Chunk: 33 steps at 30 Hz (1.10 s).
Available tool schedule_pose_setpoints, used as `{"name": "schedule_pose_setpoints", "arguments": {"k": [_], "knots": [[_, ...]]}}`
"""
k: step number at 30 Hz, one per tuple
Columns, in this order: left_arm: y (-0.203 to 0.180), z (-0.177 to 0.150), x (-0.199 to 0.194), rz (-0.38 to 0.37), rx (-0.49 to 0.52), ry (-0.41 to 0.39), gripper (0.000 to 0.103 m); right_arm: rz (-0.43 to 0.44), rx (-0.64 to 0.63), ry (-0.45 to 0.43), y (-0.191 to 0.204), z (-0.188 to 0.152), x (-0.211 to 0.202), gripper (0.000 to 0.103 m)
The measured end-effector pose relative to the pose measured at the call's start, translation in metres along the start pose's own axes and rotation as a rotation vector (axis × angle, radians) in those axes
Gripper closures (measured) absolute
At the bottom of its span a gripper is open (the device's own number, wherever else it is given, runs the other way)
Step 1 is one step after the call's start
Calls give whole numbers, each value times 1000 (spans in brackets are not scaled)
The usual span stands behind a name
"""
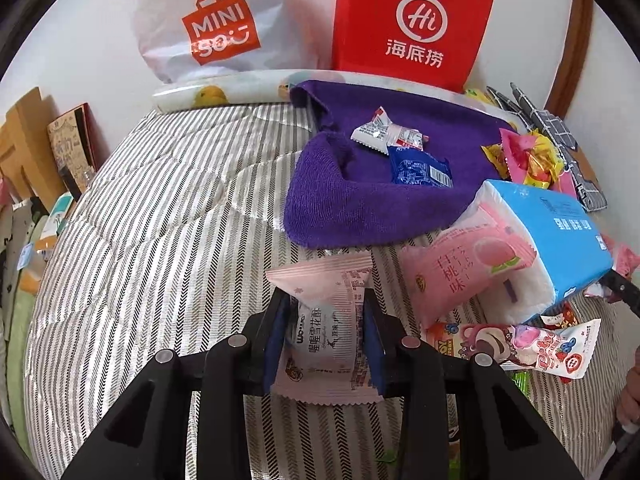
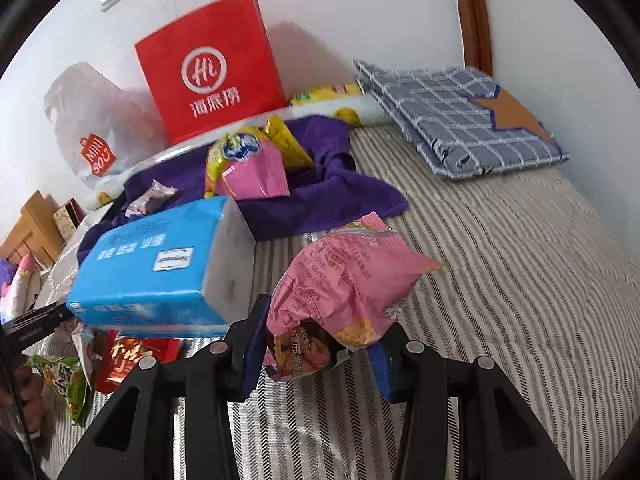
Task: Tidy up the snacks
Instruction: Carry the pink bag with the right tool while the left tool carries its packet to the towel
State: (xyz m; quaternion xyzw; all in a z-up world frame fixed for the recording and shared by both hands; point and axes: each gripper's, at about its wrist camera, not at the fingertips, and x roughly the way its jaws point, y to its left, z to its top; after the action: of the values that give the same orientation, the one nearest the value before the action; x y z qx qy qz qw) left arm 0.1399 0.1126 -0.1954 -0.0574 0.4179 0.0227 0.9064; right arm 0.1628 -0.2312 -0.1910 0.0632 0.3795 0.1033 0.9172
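You've got a pale pink flat snack wrapper [image 1: 326, 330] lengthwise between your left fingers, its crimped end fanned out ahead. In your right fingers sits a crumpled bright pink snack bag [image 2: 340, 284], puffed and tilted. On the purple terry towel [image 1: 360, 204] lie a dark blue foil packet [image 1: 420, 170] and two white-and-red candy wrappers [image 1: 384, 130], touching.
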Motion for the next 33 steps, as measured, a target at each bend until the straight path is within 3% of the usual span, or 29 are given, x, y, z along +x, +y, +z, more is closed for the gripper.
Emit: {"name": "schedule_pose_setpoints", "arguments": {"k": [11, 19, 24, 31, 33], "knots": [[4, 0, 0, -20, -48, -6, 65, 80, 92, 54, -15, 0, 12, 61], [4, 0, 0, -28, -53, -7, 62, 59, 66, 64, -10, 1, 14, 59], [-4, 1, 2, -10, -17, 0, 56, 60, 64, 64, -9, 0, 14, 59], [-9, 1, 3, 26, 11, 5, 57, 66, 70, 62, -9, 0, 14, 59], [-6, 1, 2, 35, 1, 2, 63, 77, 80, 60, -11, 0, 13, 59]]}}
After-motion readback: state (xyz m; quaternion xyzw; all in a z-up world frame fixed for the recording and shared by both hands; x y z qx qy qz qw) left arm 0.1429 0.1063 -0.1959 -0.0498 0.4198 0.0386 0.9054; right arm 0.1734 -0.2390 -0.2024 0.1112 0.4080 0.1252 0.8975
